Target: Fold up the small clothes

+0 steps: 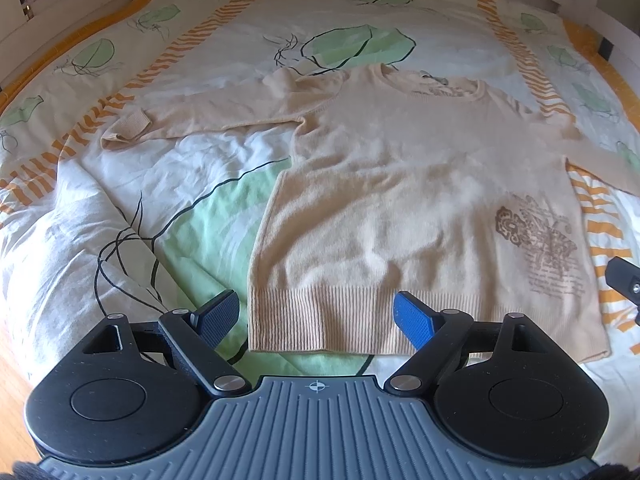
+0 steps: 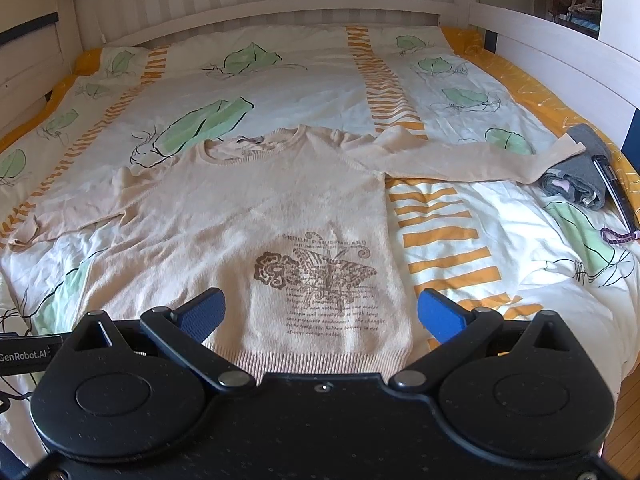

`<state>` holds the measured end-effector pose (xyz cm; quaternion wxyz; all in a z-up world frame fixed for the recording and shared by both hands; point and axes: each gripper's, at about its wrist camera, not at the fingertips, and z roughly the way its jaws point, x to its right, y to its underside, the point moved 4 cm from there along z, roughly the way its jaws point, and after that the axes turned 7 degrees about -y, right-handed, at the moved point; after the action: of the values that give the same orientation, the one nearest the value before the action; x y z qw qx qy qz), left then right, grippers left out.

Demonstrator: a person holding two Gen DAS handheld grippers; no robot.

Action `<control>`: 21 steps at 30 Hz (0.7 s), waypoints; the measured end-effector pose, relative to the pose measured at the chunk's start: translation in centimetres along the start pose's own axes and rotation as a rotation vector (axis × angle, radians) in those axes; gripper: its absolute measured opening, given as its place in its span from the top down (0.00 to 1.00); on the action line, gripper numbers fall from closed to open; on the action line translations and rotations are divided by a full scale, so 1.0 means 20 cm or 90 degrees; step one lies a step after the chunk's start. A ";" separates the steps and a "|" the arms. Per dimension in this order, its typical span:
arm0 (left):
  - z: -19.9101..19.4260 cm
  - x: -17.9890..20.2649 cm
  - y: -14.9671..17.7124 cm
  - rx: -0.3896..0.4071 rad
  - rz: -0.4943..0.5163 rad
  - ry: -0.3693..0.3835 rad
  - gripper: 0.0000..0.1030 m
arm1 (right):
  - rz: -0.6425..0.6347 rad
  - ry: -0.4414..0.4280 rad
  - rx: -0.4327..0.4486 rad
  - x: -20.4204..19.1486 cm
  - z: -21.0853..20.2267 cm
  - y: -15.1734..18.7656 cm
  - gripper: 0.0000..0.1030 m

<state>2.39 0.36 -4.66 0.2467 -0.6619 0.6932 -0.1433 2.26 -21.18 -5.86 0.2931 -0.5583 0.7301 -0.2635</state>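
Sweater (image 2: 256,204) flat on duvet (image 2: 304,80), grey garment (image 2: 580,168) beside sleeve

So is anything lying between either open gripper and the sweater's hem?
Nothing visible. The left gripper and right gripper both sit open just short of the sweater, with only bare bedspread around the hem.

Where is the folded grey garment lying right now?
In the right wrist view, the folded grey garment lies at the bed's far right edge, beside the cuff of the beige knit sweater's outstretched sleeve, on the leaf-print duvet.
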 end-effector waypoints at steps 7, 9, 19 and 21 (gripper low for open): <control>0.00 0.00 0.00 -0.001 0.000 -0.001 0.18 | -0.001 -0.002 -0.008 0.00 0.02 0.00 0.01; 0.01 0.01 0.00 -0.002 0.000 -0.001 0.18 | -0.003 -0.003 -0.008 0.00 0.02 0.00 0.01; 0.02 0.01 0.00 -0.011 0.000 0.002 0.18 | -0.010 -0.006 -0.014 -0.02 0.04 -0.01 0.01; 0.03 0.01 -0.01 -0.014 -0.001 0.003 0.18 | -0.011 -0.007 -0.016 -0.02 0.04 -0.01 0.01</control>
<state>2.79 0.32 -5.10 0.2374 -0.6649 0.6947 -0.1377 3.10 -20.83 -6.26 0.2875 -0.5697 0.7270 -0.2536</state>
